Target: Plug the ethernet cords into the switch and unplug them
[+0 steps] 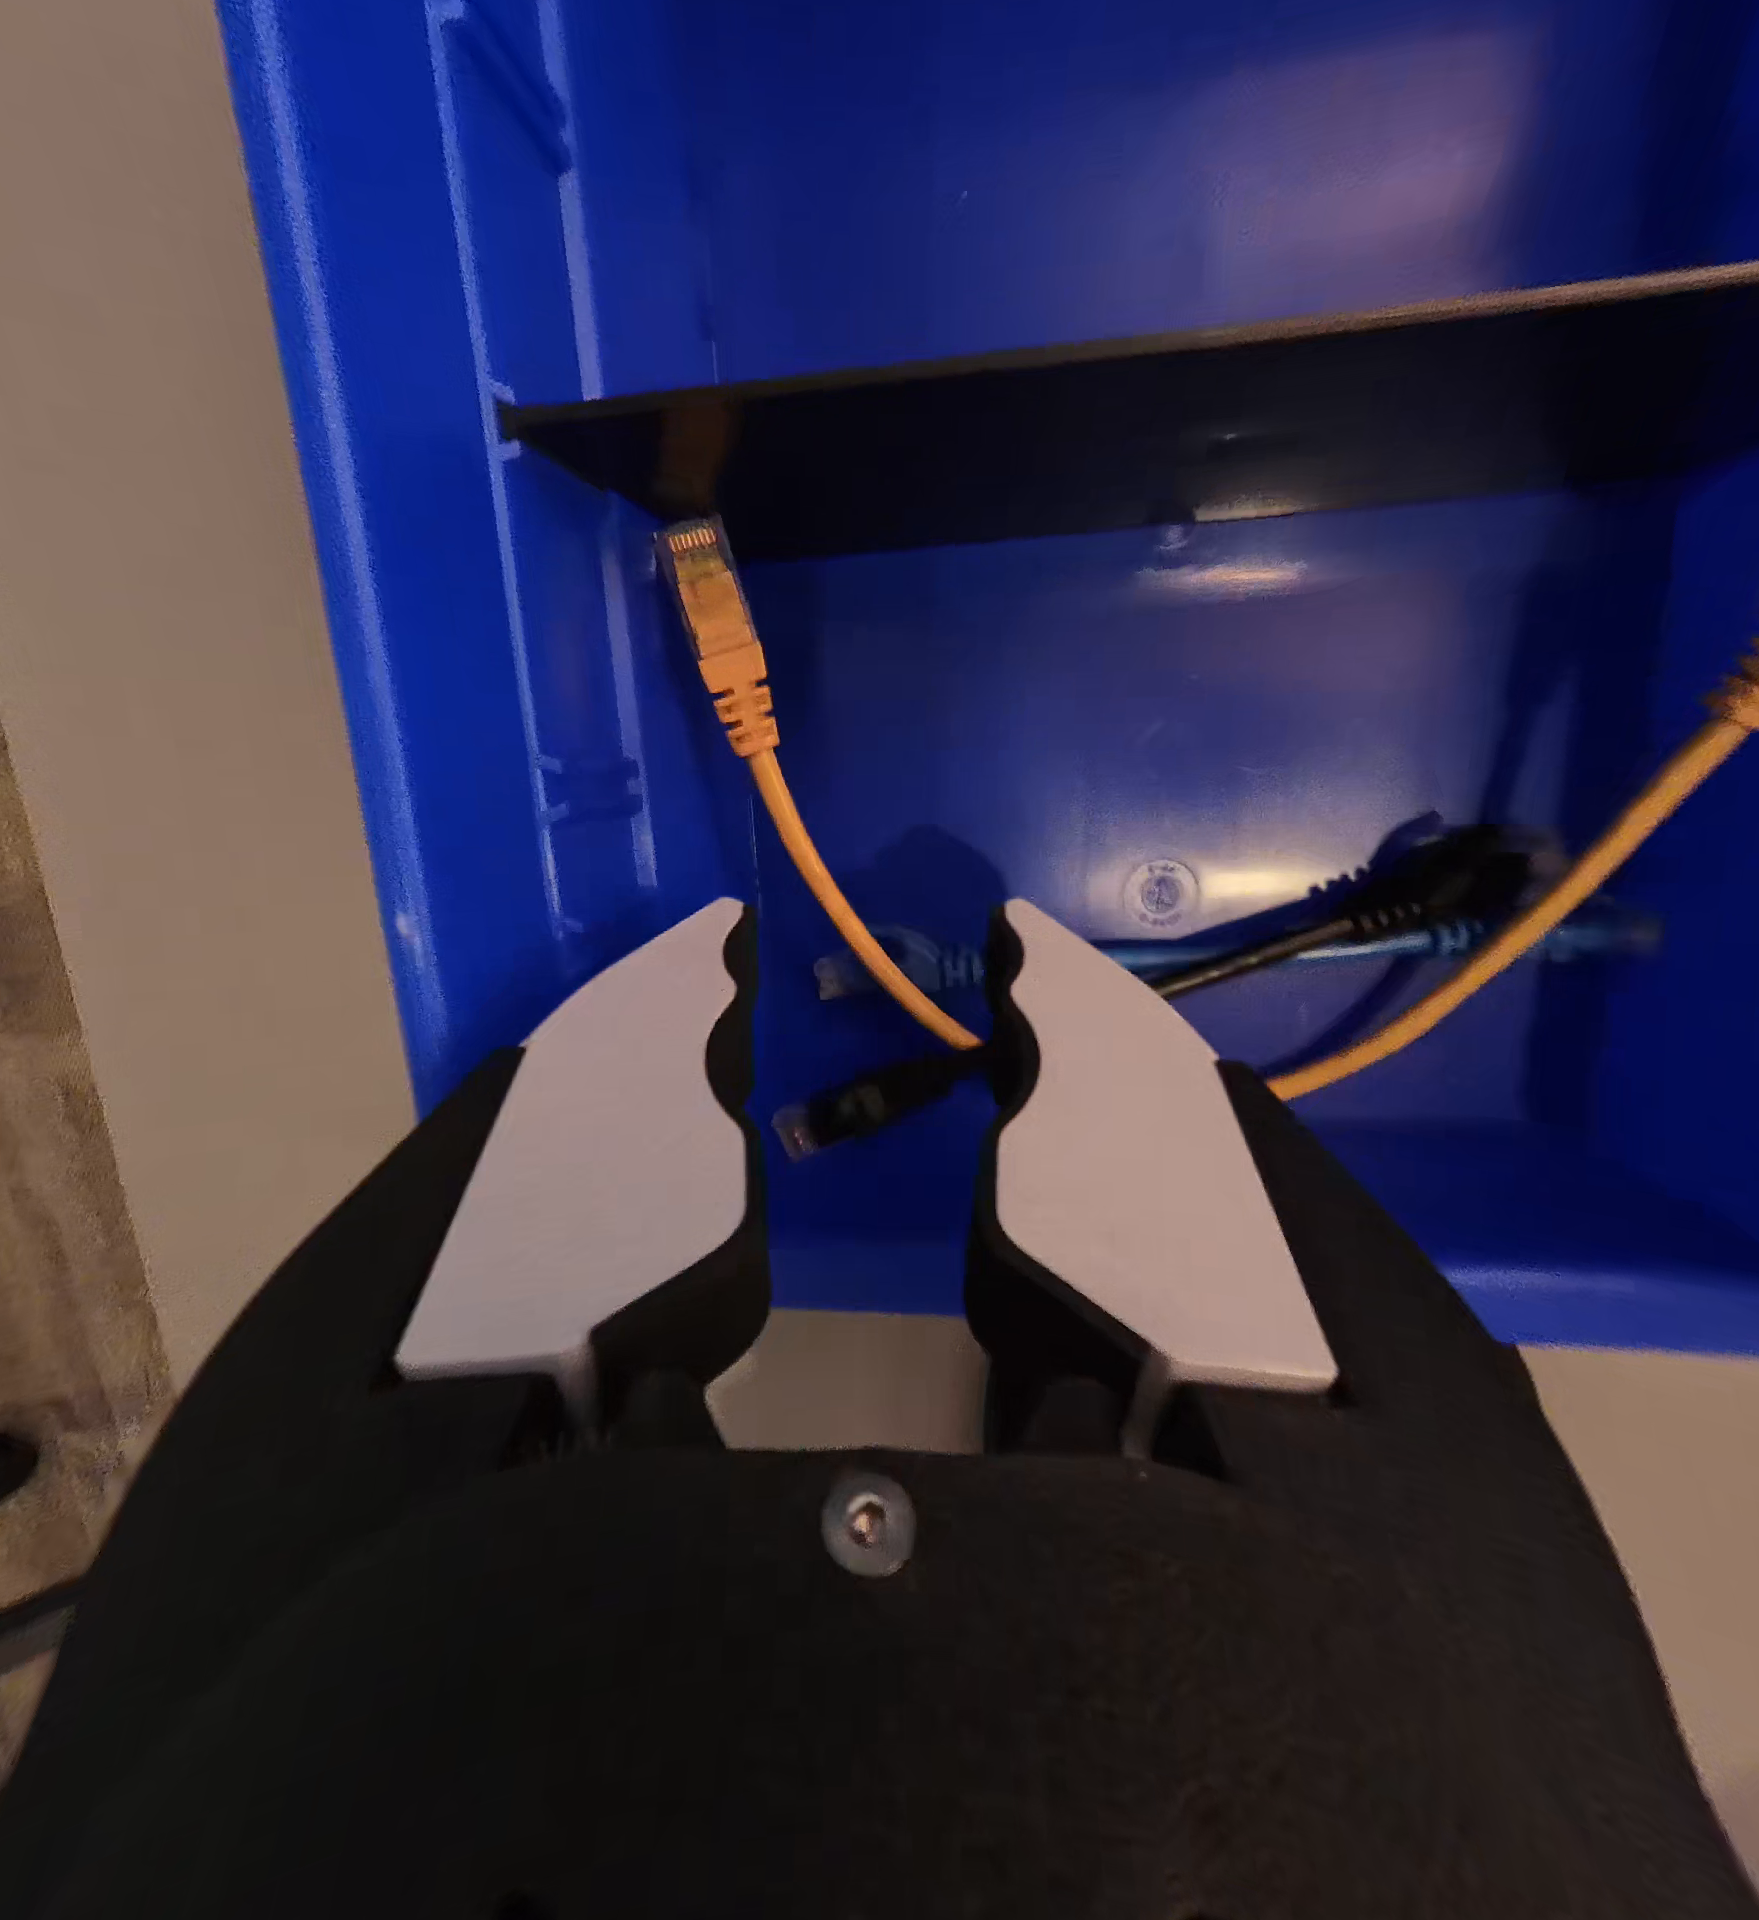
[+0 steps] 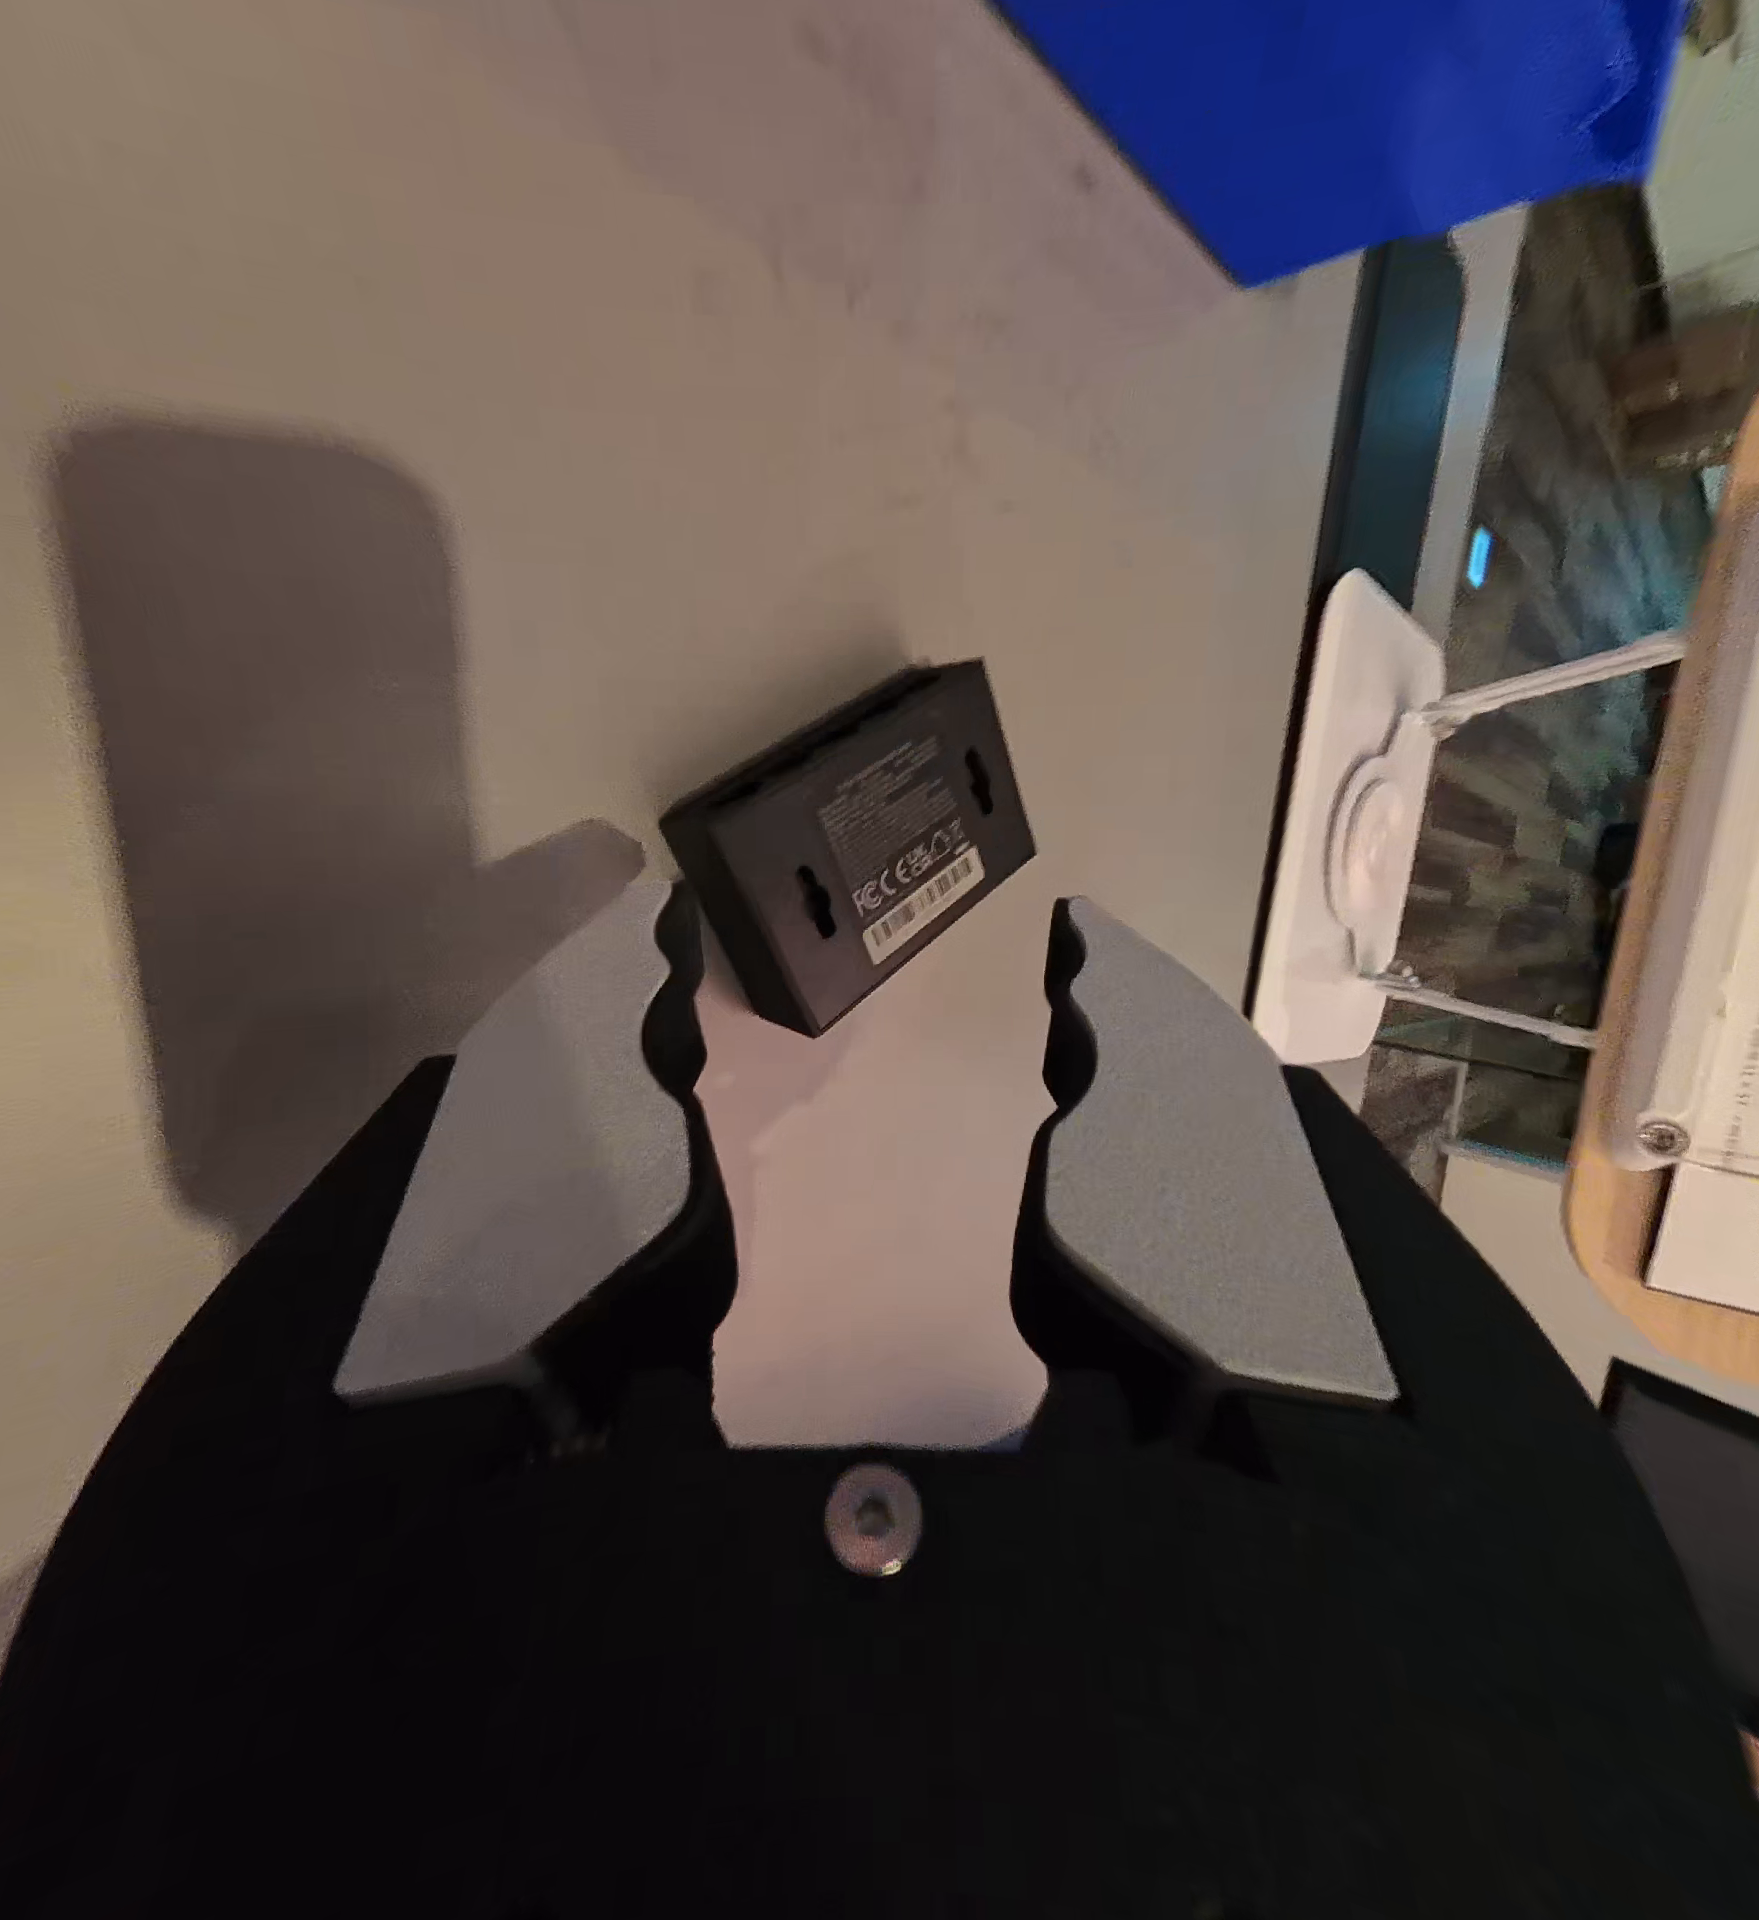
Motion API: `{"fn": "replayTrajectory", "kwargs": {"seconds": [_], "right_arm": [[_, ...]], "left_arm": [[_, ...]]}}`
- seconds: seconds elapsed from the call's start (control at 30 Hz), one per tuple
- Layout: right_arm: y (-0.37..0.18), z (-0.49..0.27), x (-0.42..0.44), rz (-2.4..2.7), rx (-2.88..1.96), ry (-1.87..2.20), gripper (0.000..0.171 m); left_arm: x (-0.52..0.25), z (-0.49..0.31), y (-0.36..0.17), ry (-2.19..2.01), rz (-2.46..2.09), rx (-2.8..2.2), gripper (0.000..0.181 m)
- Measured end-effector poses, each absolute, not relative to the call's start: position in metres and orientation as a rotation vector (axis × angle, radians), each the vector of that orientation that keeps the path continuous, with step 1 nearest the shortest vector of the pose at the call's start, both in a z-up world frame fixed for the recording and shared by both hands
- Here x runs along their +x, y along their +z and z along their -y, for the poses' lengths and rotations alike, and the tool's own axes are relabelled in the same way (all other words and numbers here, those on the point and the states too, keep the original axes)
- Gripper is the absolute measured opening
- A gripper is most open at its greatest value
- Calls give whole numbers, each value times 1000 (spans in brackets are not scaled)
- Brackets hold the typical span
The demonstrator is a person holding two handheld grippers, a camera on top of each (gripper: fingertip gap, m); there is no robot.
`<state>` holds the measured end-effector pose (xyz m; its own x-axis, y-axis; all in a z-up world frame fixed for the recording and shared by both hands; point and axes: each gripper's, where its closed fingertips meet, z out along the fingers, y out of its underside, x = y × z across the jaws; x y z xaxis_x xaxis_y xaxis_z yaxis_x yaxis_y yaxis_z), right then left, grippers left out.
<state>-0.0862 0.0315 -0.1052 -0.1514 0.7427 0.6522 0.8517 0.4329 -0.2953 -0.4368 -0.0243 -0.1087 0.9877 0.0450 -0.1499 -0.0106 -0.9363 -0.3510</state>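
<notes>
In the left wrist view, the left gripper (image 1: 870, 925) hangs with its jaws apart and nothing between them, poised over the near wall of a blue bin (image 1: 1270, 1236) that sits on a pale table (image 1: 833, 1371). A black divider (image 1: 1166, 426) crosses the bin from side to side. In the compartment nearer the gripper lie three ethernet cords: an orange cord (image 1: 813, 862) whose clear-tipped plug (image 1: 714, 613) leans up against the left wall just below the divider, its other end rising toward the right edge of the picture; a black cord (image 1: 1259, 951) whose plug (image 1: 844, 1112) lies on the bin floor between the gripper's fingers as seen from the camera; and a blue cord (image 1: 1259, 951) lying flat on the floor, crossing under the other two. The gripper touches none of them. In the right wrist view, the right gripper (image 2: 864, 914) also has its jaws spread wide and empty. Just beyond its fingertips the switch (image 2: 854, 842), a small black box, lies on the pale table (image 2: 646, 312) with its labelled underside facing the camera; its near corner sits close to the left fingertip (image 2: 672, 925), though contact cannot be made out. A corner of the blue bin (image 2: 1374, 114) shows at the top, well apart from the switch, and a white tray (image 2: 1342, 810) and a wooden board (image 2: 1644, 935) lie off to the right.
</notes>
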Motion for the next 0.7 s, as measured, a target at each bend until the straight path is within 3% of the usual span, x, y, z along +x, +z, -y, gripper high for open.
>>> {"fn": "replayTrajectory", "kwargs": {"seconds": [0.23,0.33,0.47,0.7], "right_arm": [[-88,-14,-101,1922,-1232,-118,59],[-84,-14,-101,1916,-1217,-120,57],[-76,-16,-98,1889,-1202,-118,54],[-65,-21,-99,1827,-1203,-91,53]], "left_arm": [[-449,15,-134,421,142,-2881,33],[-457,12,-141,494,151,-2888,16],[-464,10,-144,539,102,-2875,8],[-465,5,-99,576,40,-2702,7]]}}
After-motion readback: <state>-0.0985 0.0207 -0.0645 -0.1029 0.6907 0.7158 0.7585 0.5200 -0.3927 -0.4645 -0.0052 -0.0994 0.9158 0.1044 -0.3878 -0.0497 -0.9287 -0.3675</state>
